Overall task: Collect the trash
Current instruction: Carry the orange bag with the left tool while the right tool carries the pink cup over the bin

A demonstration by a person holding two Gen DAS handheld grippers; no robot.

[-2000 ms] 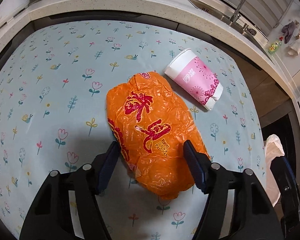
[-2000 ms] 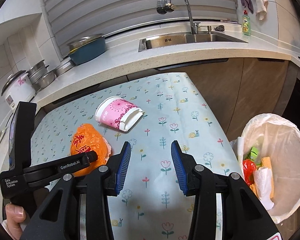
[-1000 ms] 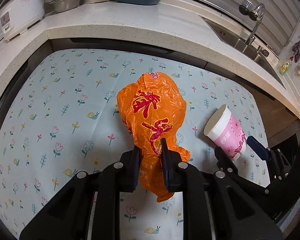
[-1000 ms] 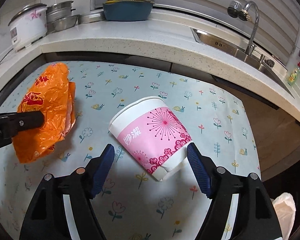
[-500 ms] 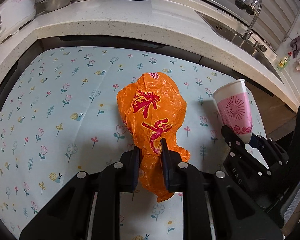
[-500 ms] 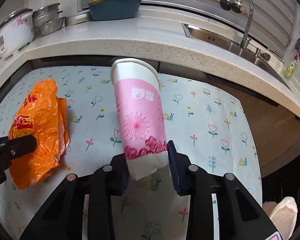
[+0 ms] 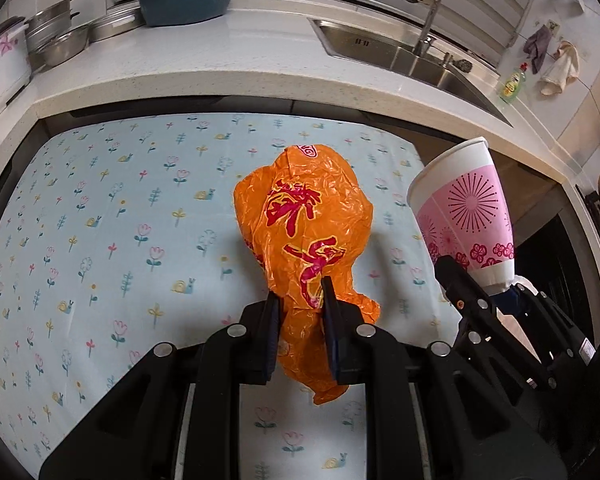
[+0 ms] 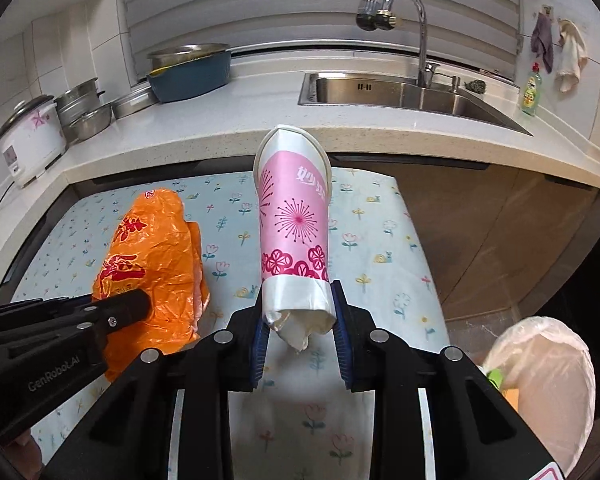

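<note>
Bin liner point(image 8: 548, 380) is waiting low to the right, nearest the right gripper point(image 8: 300, 336) clamping the pink paper cup point(image 8: 296, 232); left gripper point(image 7: 300, 324) is pinching the orange plastic bag point(image 7: 304, 224).

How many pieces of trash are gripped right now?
2: the orange plastic bag in the left gripper, the pink paper cup in the right gripper.

Orange plastic bag point(image 7: 306, 236), crumpled, red print, pinched at its lower end, clear of the desk. Pink-and-white paper cup point(image 8: 294, 232) right of the bag, held by its crushed base, rim pointing away.
</note>
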